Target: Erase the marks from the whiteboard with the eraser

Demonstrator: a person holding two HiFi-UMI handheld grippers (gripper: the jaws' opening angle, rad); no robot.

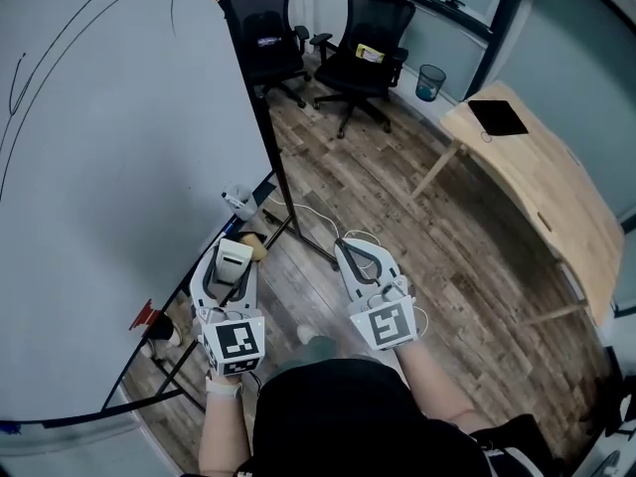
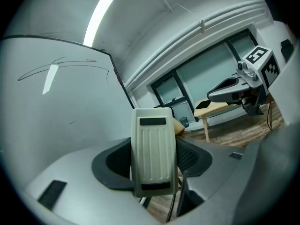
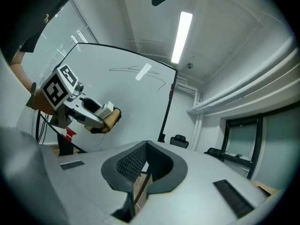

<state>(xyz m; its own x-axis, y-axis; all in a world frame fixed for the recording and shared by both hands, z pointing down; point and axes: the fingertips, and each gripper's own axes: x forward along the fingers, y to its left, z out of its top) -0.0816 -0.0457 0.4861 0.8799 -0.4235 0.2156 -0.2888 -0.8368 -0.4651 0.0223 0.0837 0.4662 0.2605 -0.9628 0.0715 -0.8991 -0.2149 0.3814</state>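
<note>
A large whiteboard [image 1: 109, 187] fills the left of the head view, with thin dark lines [image 1: 60, 38] near its top left. The same lines [image 2: 65, 67] show in the left gripper view and as marks [image 3: 138, 71] in the right gripper view. My left gripper [image 1: 235, 258] is shut on a cream ribbed eraser [image 2: 153, 150] with a tan felt underside, held low beside the board's bottom edge, apart from it. To its right, my right gripper [image 1: 356, 258] is shut with nothing between its jaws.
The whiteboard's black stand leg [image 1: 283, 202] runs down to the wood floor just ahead of both grippers, with a white cable [image 1: 308, 217] around it. Two black office chairs [image 1: 363, 48] stand at the back. A wooden table [image 1: 542, 182] is at right, a blue bin [image 1: 430, 81] behind it.
</note>
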